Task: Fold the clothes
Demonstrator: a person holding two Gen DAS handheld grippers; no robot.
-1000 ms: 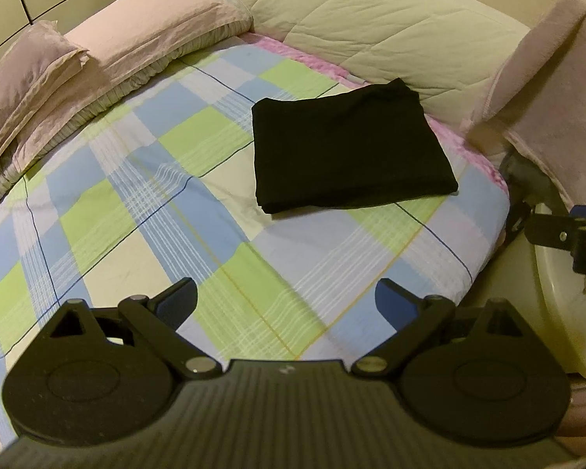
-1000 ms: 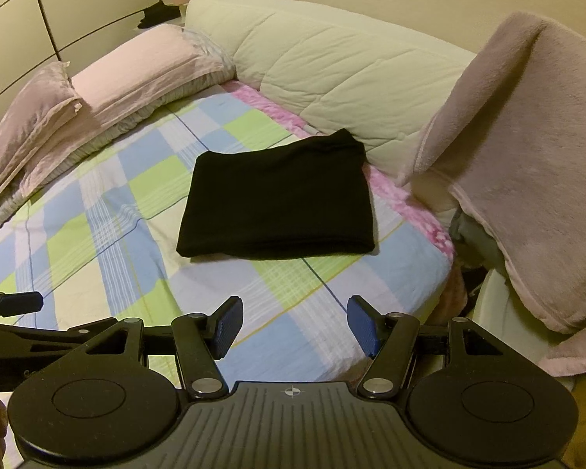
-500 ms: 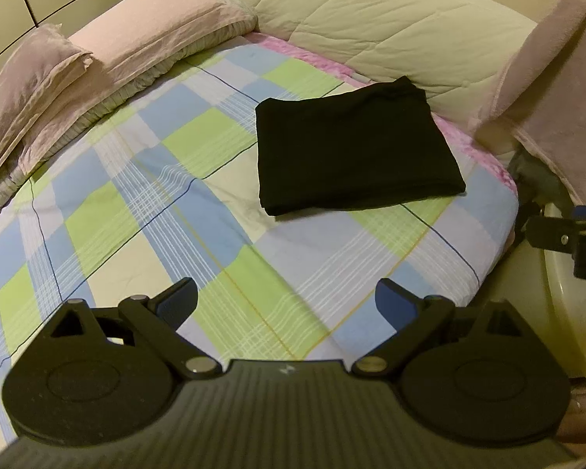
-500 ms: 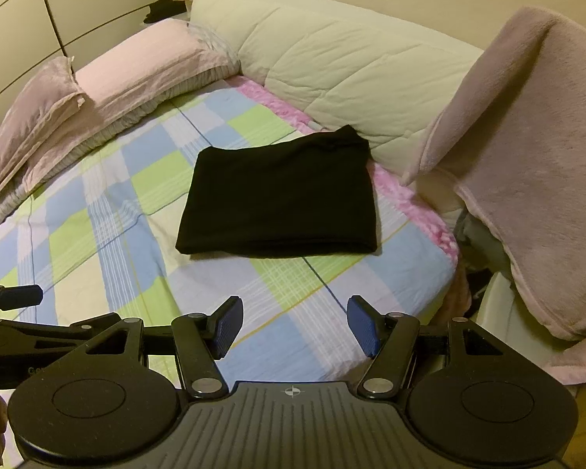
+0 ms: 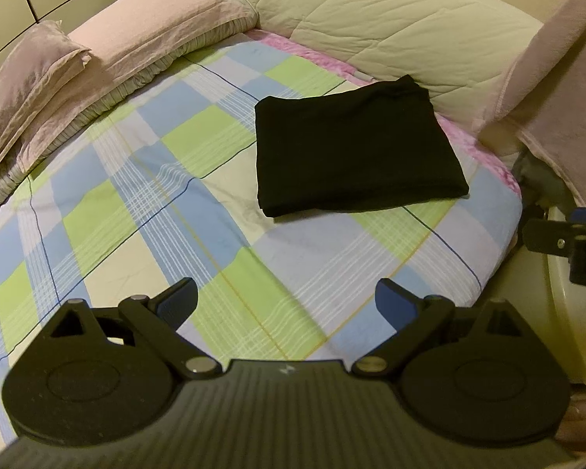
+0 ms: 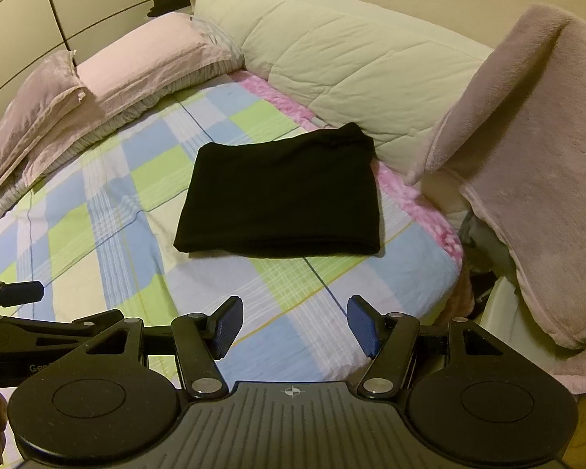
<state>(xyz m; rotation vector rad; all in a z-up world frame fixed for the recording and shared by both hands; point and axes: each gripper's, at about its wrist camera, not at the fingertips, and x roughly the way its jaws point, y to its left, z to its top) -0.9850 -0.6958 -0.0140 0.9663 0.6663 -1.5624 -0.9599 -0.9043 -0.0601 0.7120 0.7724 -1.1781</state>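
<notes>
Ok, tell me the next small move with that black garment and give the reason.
Probably none on the black garment: it already lies as a neat folded rectangle on the checked sheet. Left gripper and right gripper are open, clear of it. I would back off.

- Partial lettering "Ge", cut off by the foreground housing, printed in pale type on the black body of the left gripper (image 6: pixel 23 334), right wrist view.
- No other legible text, numbers or brands.
</notes>
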